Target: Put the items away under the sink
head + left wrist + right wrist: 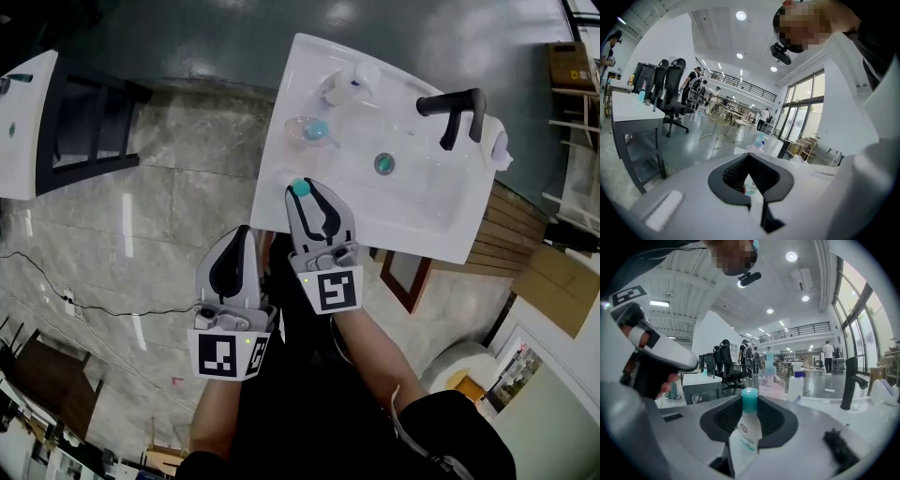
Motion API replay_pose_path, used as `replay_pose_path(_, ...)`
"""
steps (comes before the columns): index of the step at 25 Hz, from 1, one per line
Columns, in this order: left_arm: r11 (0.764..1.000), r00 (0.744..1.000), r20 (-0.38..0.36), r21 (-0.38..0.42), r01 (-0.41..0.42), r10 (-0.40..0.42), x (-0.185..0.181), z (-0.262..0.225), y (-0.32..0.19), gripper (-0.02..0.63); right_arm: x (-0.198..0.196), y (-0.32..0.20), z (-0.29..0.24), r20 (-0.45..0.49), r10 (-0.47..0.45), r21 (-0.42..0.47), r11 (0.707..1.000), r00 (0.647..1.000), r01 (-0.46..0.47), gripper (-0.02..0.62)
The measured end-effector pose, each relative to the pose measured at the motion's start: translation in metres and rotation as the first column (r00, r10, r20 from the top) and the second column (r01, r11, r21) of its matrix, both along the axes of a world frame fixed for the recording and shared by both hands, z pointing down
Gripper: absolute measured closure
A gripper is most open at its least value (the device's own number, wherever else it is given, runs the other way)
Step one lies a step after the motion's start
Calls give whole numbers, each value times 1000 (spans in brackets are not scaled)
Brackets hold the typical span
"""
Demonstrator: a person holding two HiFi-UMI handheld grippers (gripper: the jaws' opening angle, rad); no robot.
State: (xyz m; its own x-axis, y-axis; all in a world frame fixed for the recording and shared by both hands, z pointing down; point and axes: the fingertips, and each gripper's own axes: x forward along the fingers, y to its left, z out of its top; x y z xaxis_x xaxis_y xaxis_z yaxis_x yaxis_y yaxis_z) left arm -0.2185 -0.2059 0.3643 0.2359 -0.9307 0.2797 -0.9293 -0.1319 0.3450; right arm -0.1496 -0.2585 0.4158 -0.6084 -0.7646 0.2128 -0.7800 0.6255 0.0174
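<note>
The right hand-held gripper [301,190] reached farther forward than the left hand-held gripper [244,232], which sat just beside it and a little behind. Both pointed ahead and tipped slightly downward, with the right forearm [380,361] and the left forearm [217,412] stretched out behind them. The right one's jaws were closed around a bottle [745,430] standing upright between them. The left one's jaws met at their tips, gripping nothing.
</note>
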Motion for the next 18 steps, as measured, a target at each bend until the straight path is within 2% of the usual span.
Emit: replay_pose_path(18, 1000, 1000, 3, 8, 4, -4, 0, -5, 6, 598, 2, 7, -4, 4, -20, 7, 1000, 1000, 20, 489)
